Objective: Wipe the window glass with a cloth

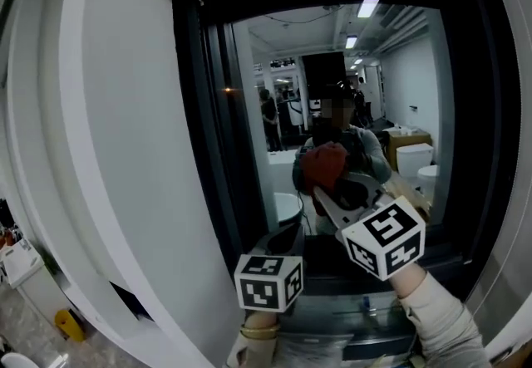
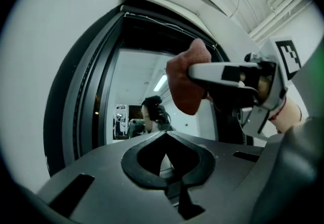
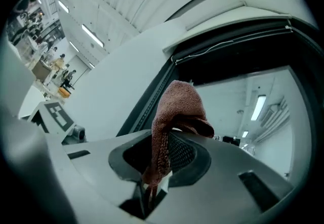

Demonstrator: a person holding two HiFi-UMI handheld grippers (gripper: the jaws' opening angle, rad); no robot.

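At the window glass (image 1: 391, 84), my right gripper (image 3: 169, 139) has its fingers clamped on the red cloth (image 3: 177, 104) — my left gripper's (image 2: 166, 138) fingers are closed, empty.

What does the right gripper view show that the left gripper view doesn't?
Only the right gripper view: the cloth pinched between the right gripper jaws and draped over them, and a marker cube off to the side.
Only the left gripper view: the left gripper with jaws together and nothing between them, the right gripper seen side-on carrying the cloth, and a person's reflection in the pane.
Both: the red cloth, the window glass and its dark frame.
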